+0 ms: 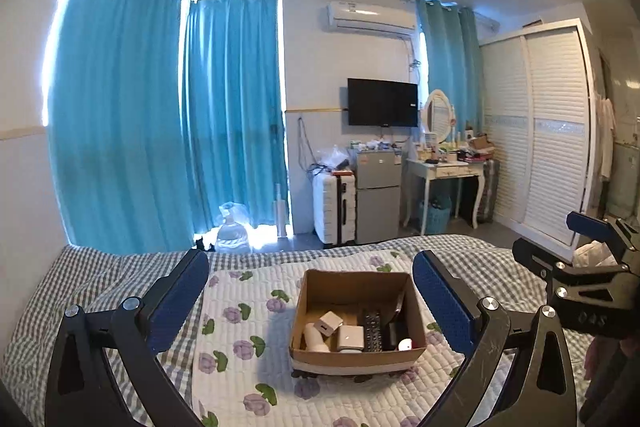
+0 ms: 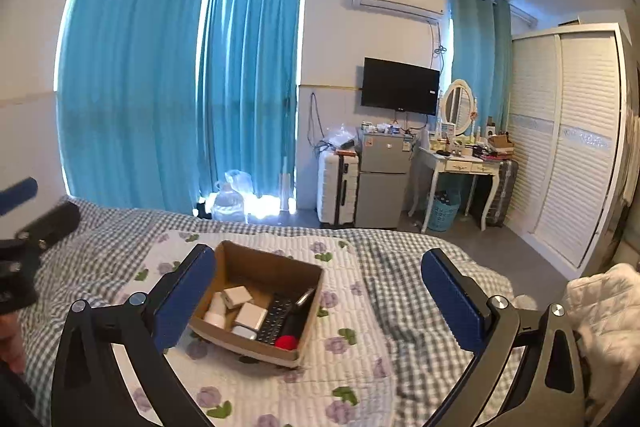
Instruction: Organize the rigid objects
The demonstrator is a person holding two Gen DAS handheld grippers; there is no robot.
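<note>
Being held wide open with nothing gripped: left gripper [image 1: 312, 291] and right gripper [image 2: 318, 283], above the bed. Cardboard box [image 1: 320, 357] is being carried by the floral quilt [image 2: 352, 379], with chargers [image 1: 329, 323], remote control [image 1: 373, 330] and red item [image 2: 286, 342] inside. Television [image 2: 400, 86] is being seen beyond.

The box [image 1: 356, 357] between the left tongs [image 1: 312, 291] hides its lower contents behind its near wall. The right tongs' [image 2: 320, 287] left pad covers the box's corner. Dresser [image 2: 468, 159] clutter is too small to tell.
</note>
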